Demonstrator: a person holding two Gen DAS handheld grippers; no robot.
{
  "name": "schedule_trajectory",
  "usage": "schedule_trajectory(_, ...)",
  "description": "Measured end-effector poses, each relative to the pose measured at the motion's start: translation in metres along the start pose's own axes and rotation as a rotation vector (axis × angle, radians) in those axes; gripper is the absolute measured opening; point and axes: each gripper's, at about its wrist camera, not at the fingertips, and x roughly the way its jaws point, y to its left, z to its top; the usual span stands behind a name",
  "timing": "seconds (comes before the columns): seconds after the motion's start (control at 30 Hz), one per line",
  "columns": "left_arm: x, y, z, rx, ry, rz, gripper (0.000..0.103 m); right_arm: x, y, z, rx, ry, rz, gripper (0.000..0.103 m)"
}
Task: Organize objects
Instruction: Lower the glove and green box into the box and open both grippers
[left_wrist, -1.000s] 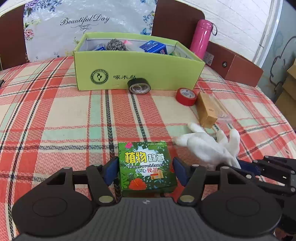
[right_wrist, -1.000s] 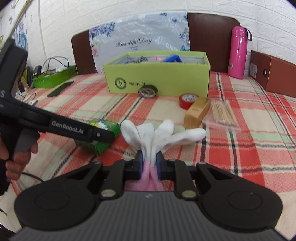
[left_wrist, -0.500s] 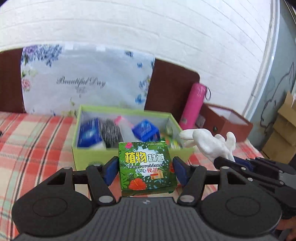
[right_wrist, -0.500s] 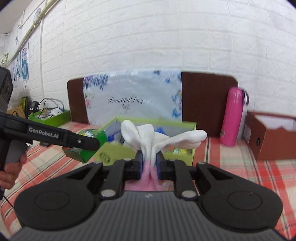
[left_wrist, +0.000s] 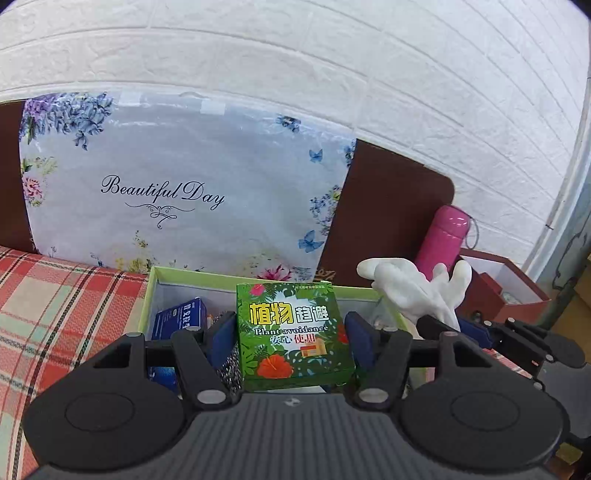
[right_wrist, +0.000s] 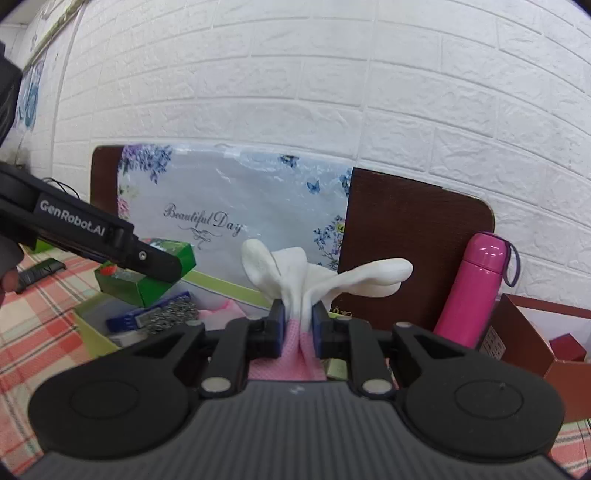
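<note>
My left gripper (left_wrist: 291, 334) is shut on a green leaf-printed box (left_wrist: 293, 330) and holds it in the air over the open lime-green storage box (left_wrist: 147, 295). My right gripper (right_wrist: 298, 325) is shut on a white glove with a pink cuff (right_wrist: 291, 280), also held over the storage box (right_wrist: 221, 286). The glove shows at the right in the left wrist view (left_wrist: 417, 288). The left gripper and its green box (right_wrist: 147, 286) show at the left in the right wrist view. The storage box holds a blue carton (left_wrist: 177, 317), a steel scourer (right_wrist: 171, 314) and other items.
A pink flask (right_wrist: 472, 284) stands right of the storage box, beside an open brown box (right_wrist: 535, 332). A floral "Beautiful Day" bag (left_wrist: 166, 192) leans on a dark brown board by the white brick wall. The table has a red plaid cloth (left_wrist: 44, 295).
Both grippers have risen from the table with their objects and moved forward to above the storage box. The tape rolls and wooden block on the cloth have dropped out of view.
</note>
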Motion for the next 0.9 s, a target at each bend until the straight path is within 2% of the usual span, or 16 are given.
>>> schedule_trajectory(0.1,0.014,0.002,0.001,-0.001,0.008,0.006,0.066,0.025,-0.004,-0.005,0.031,0.030,0.008,0.018)
schedule_trajectory(0.13,0.019,0.003,-0.001,0.002,0.009,0.012,0.067,0.033,-0.005,-0.008,0.039,0.051,0.022,0.027)
schedule_trajectory(0.17,0.023,0.003,-0.002,0.012,0.013,0.020,0.067,0.041,-0.005,-0.012,0.041,0.081,0.034,0.042)
schedule_trajectory(0.23,0.029,0.004,-0.007,0.036,0.025,0.033,0.072,0.048,-0.002,-0.022,0.022,0.110,0.019,0.060)
schedule_trajectory(0.27,0.031,0.006,-0.009,0.042,0.028,0.037,0.074,0.048,-0.001,-0.027,0.014,0.107,0.003,0.063)
schedule_trajectory(0.43,0.036,0.016,-0.013,0.005,0.053,0.044,0.074,0.038,-0.006,-0.039,0.055,0.099,-0.030,0.064)
schedule_trajectory(0.5,0.036,0.017,-0.014,-0.002,0.056,0.045,0.074,0.033,-0.007,-0.038,0.067,0.079,-0.051,0.062)
schedule_trajectory(0.57,0.032,0.017,-0.015,-0.004,0.050,0.044,0.074,0.031,-0.009,-0.036,0.074,0.082,-0.040,0.043)
schedule_trajectory(0.63,0.028,0.015,-0.015,-0.008,0.047,0.038,0.074,0.038,-0.008,-0.034,0.076,0.121,-0.017,0.040)
schedule_trajectory(0.73,0.020,0.011,-0.015,0.004,0.045,0.038,0.074,0.055,-0.005,-0.036,0.082,0.206,0.029,0.040)
schedule_trajectory(0.8,0.013,0.009,-0.014,0.017,0.042,0.040,0.074,0.053,-0.003,-0.037,0.089,0.206,0.025,0.042)
schedule_trajectory(0.9,-0.002,0.006,-0.013,0.021,0.025,0.038,0.075,0.034,-0.002,-0.032,0.091,0.157,0.013,0.059)
